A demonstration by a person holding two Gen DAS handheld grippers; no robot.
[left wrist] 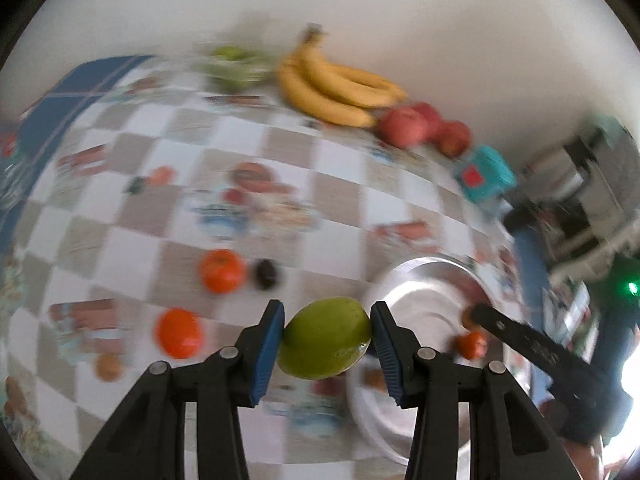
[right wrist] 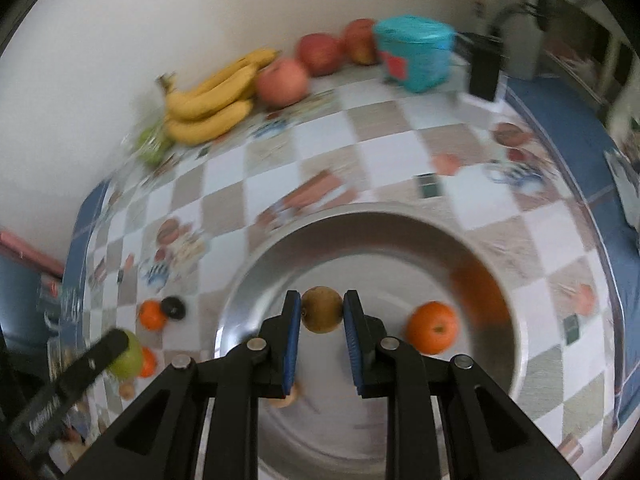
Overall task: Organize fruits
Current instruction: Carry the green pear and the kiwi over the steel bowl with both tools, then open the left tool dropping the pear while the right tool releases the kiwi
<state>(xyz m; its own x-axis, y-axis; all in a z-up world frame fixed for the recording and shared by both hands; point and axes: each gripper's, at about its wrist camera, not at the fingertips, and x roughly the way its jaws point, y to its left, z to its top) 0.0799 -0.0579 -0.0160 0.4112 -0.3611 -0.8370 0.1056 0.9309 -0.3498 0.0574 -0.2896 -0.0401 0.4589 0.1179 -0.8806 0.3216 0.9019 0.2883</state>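
Both of your hand-held grippers carry fruit.
Left hand-held gripper (left wrist: 327, 334) clamps a green fruit (left wrist: 325, 338); right hand-held gripper (right wrist: 322, 312) grasps a brown fruit (right wrist: 322, 309) above the metal bowl (right wrist: 400, 232).

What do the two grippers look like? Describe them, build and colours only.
Both match. The left gripper and right gripper have black angular plastic linkage arms with round silver pivot pins, ending in two flat fingers faced with ribbed blue pads. The left gripper's side carries faint pale lettering, too blurred to read. No cables or sleeves show.

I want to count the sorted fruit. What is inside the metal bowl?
One orange lies in the metal bowl. The right gripper, holding a brown fruit above it, hides part of the bottom.
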